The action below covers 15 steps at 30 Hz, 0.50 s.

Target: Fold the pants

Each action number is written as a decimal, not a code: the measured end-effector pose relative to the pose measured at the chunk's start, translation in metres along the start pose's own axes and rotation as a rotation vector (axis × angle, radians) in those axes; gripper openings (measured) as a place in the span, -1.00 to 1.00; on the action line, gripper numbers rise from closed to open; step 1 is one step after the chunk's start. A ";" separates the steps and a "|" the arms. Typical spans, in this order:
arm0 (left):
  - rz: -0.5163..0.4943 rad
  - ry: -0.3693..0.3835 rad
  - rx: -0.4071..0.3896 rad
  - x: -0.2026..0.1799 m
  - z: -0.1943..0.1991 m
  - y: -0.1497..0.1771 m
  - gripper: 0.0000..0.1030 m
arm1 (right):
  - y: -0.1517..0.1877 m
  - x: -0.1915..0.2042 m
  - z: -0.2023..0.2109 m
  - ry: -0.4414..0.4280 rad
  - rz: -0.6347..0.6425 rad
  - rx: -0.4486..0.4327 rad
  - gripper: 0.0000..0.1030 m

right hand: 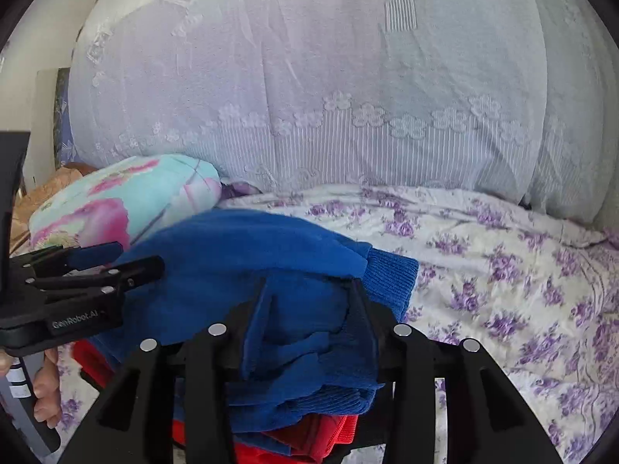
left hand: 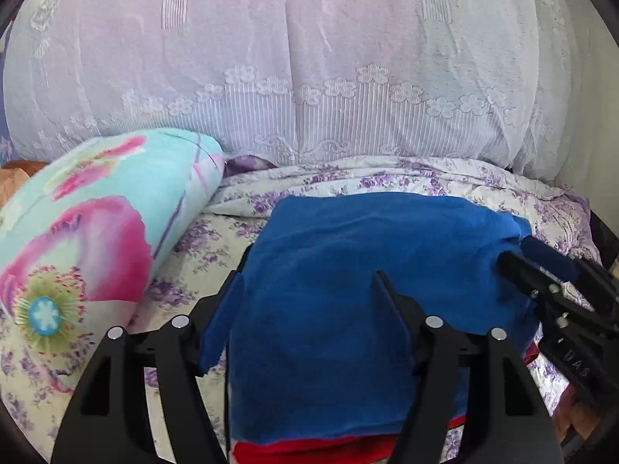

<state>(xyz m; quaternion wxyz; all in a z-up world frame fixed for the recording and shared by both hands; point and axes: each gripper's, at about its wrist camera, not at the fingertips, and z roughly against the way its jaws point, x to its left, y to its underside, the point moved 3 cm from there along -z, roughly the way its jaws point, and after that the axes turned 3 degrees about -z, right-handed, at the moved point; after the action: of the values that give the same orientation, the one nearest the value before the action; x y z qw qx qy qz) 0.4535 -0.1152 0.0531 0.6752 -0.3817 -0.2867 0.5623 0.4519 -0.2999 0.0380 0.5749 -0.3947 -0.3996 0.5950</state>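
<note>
The pants [left hand: 348,270] are showing solid royal blue, with red cloth [right hand: 317,437] peeking beneath. The bedsheet [right hand: 503,270] is showing purple flowers on off-white. The pillow [left hand: 96,212] is showing pink blooms on aqua. The lace [left hand: 309,77] is looking white, perhaps lilac-tinted. Both grippers' fingers [left hand: 390,309] are showing black.
</note>
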 end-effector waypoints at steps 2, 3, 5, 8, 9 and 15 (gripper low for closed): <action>-0.027 -0.018 -0.021 0.000 0.027 -0.002 0.50 | -0.009 0.001 0.034 -0.032 -0.040 -0.040 0.19; -0.030 -0.031 -0.036 0.001 0.043 -0.002 0.56 | -0.010 0.003 0.050 -0.044 -0.052 -0.047 0.23; -0.024 -0.030 -0.052 0.001 0.073 0.002 0.60 | -0.008 0.007 0.082 -0.057 -0.054 -0.065 0.28; -0.010 -0.038 -0.072 0.000 0.123 0.020 0.79 | 0.006 0.011 0.135 -0.070 -0.067 -0.100 0.47; -0.017 -0.047 -0.085 -0.002 0.140 0.028 0.81 | 0.011 0.011 0.155 -0.079 -0.080 -0.113 0.50; -0.067 -0.087 -0.131 -0.018 0.234 0.084 0.90 | 0.056 0.005 0.278 -0.120 -0.198 -0.213 0.83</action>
<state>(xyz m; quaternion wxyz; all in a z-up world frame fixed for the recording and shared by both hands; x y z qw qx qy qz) 0.2139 -0.0810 0.1109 0.6540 -0.3906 -0.3647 0.5354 0.1726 -0.3021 0.0887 0.5606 -0.3759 -0.5309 0.5123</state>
